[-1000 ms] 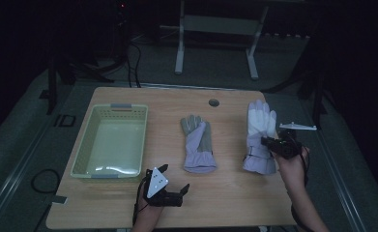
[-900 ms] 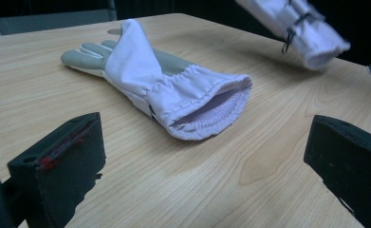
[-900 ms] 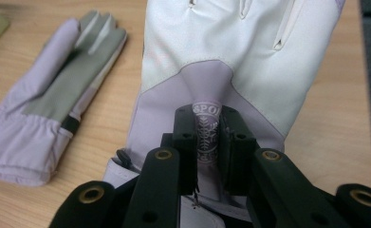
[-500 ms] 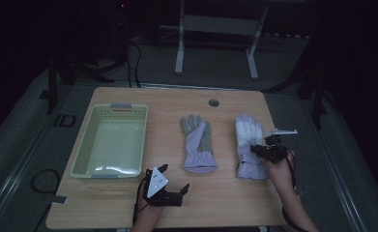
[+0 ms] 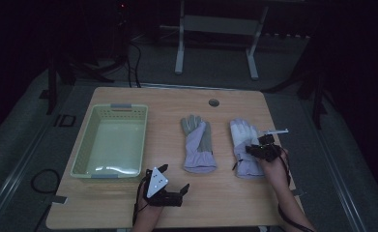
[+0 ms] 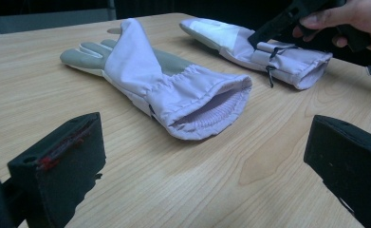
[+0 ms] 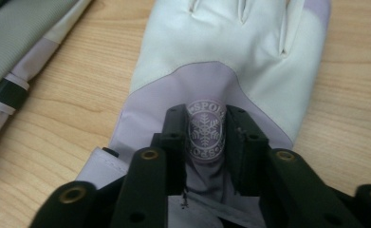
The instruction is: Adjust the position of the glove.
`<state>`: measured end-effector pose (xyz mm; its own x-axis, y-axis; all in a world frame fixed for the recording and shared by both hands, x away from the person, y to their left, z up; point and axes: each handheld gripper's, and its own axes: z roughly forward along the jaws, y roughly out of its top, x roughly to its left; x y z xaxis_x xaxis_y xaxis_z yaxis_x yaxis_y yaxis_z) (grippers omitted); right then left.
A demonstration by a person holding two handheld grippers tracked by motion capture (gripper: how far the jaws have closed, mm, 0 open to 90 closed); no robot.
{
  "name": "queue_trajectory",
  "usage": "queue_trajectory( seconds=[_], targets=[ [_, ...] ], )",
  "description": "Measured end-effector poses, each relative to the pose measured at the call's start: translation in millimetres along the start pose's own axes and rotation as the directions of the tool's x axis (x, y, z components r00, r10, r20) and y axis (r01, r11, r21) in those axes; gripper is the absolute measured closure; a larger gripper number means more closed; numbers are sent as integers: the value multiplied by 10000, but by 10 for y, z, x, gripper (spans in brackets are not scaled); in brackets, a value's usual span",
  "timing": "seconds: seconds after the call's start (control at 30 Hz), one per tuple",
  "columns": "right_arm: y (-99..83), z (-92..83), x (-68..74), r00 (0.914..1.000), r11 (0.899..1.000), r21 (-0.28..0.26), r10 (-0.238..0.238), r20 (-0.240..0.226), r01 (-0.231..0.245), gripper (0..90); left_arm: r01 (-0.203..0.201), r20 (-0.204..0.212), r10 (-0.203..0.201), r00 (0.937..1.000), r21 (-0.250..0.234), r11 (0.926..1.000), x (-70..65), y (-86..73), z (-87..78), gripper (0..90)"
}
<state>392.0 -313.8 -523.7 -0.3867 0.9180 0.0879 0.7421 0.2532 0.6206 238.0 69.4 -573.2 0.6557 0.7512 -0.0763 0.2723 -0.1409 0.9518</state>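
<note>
Leftward goes the right-hand glove point(image 5: 244, 147), now right of centre beside the other glove point(image 5: 197, 145). Your right gripper point(image 5: 260, 151) pinches its cuff fabric; your left gripper point(image 5: 169, 186) waits agape at bottom. Thin pinch — a tug could slip it.

Lilac-white gloves point(image 5: 197, 144); pale green basket point(image 5: 86, 147); wood-grain table point(image 5: 225, 198).

Right gripper point(image 5: 254, 149) sits on the right glove point(image 5: 242, 140), cuff end. Other glove point(image 5: 196, 145) lies just left of it, basket point(image 5: 110, 140) further left. Left gripper point(image 5: 172, 181) is near the table's point(image 5: 225, 203) front edge, between basket and gloves.
</note>
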Motion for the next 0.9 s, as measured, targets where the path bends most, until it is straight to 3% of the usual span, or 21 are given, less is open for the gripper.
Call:
queue_trajectory(
  seconds=[0.2,0.3,0.37,0.63,0.7,0.77,0.9],
  targets=[
    [61,-153,-80,9994,9992,-304,-284,-212,277,544,-19,11,19,10000,25,10000,-3,1,5,1],
    [81,-228,-115,9984,9982,-322,-513,-243,505,525,-8,8,8,10000,25,10000,-2,1,5,1],
    [77,-249,-142,9979,9988,-334,-382,-531,364,497,-18,11,18,10000,38,10000,-2,2,6,1],
    [-30,-59,-129,9973,9997,109,-223,-697,231,461,-38,15,38,10000,44,10000,-2,2,5,1],
    [-67,-9,-129,9976,9997,137,-197,-660,206,470,-24,14,24,10000,57,10000,-1,2,6,1],
    [-122,45,-126,9966,9984,-9,-563,-601,564,495,-26,16,26,10000,82,10000,-1,3,7,1],
    [-156,48,-110,9959,9981,-109,-618,-658,612,624,-42,8,42,10000,101,9999,-1,4,9,1]
  ],
)
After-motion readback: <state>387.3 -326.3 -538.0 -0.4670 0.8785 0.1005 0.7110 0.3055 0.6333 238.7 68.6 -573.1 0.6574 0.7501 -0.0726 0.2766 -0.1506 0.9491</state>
